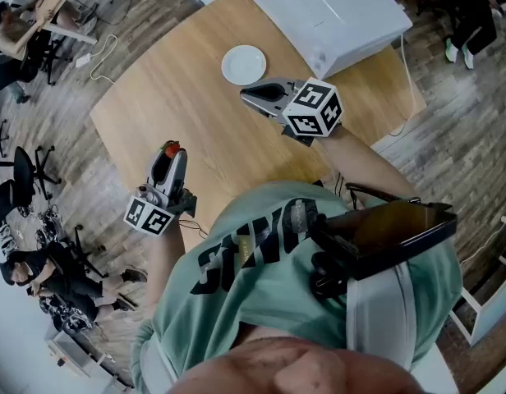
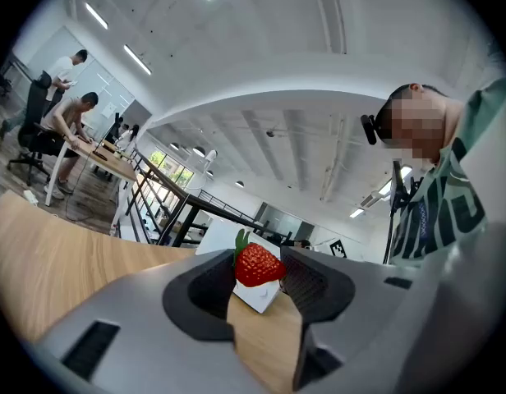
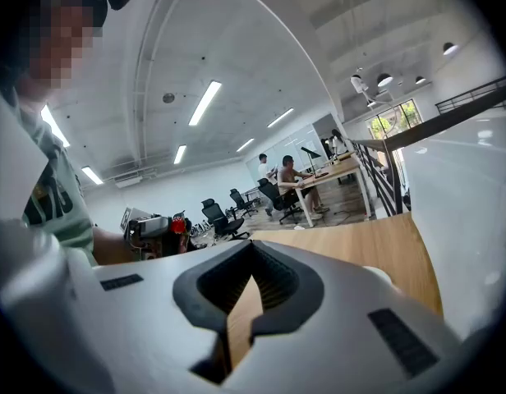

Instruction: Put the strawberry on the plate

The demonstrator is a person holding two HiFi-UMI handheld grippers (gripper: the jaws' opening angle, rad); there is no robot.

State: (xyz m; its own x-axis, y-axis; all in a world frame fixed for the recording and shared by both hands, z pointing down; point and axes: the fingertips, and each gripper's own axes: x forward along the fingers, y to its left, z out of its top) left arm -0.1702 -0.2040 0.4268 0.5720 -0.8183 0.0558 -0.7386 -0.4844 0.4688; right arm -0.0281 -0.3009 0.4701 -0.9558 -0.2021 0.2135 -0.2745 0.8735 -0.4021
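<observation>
A red strawberry (image 1: 172, 147) with a green top sits between the jaws of my left gripper (image 1: 169, 154), which is shut on it above the near left part of the wooden table (image 1: 163, 97). In the left gripper view the strawberry (image 2: 257, 264) is pinched between the dark pads, lifted off the table. A small white plate (image 1: 243, 64) lies empty on the far side of the table. My right gripper (image 1: 248, 95) hovers just in front of the plate, jaws shut with nothing in them. The right gripper view shows those jaws (image 3: 241, 302) closed to a narrow slit.
A large white box (image 1: 327, 11) stands at the table's far right, just behind the plate. Office chairs (image 1: 27, 175) and desks with people stand on the floor to the left. Cables (image 1: 105, 56) lie on the floor beyond the table's left corner.
</observation>
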